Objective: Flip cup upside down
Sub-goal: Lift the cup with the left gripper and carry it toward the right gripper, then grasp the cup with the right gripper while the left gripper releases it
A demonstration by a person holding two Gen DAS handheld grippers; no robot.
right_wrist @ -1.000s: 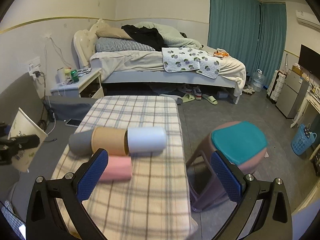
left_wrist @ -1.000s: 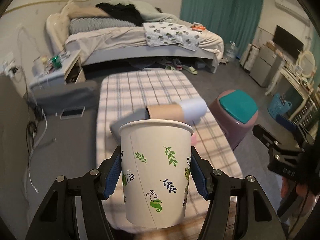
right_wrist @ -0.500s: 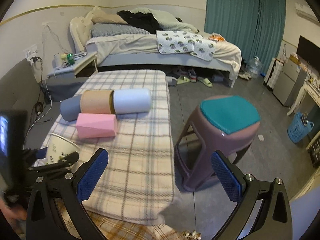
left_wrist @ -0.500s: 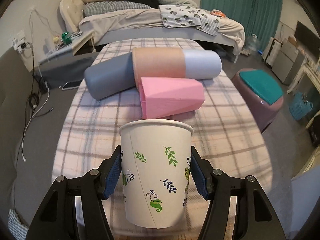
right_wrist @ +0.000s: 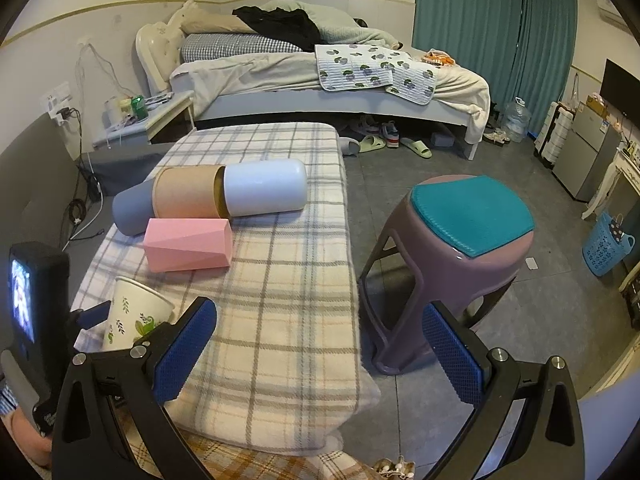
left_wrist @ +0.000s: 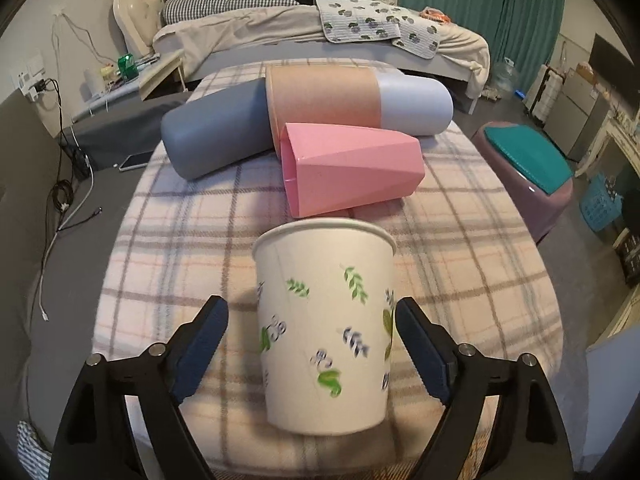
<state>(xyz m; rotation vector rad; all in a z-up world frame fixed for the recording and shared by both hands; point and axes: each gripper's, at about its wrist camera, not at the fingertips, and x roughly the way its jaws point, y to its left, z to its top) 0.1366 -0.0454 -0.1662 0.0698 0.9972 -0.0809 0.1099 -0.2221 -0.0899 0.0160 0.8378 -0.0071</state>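
Note:
A white paper cup with leaf prints (left_wrist: 325, 328) stands on the plaid-covered table (left_wrist: 460, 264), wide rim up, slightly blurred. My left gripper (left_wrist: 312, 344) is open; its blue pads stand on either side of the cup with gaps. In the right wrist view the cup (right_wrist: 134, 314) shows at lower left between the left gripper's fingers. My right gripper (right_wrist: 316, 344) is open and empty, above the table's near right edge.
A pink faceted cup (left_wrist: 348, 168) lies on its side just beyond the paper cup. Behind it lie grey (left_wrist: 216, 136), tan (left_wrist: 320, 96) and white (left_wrist: 416, 100) cylinders. A purple stool with teal seat (right_wrist: 460, 248) stands right of the table. A bed is at the back.
My left gripper has opened and let go of the paper cup, which now stands on the table. The gripper came closer over the table. The right gripper shifted slightly.

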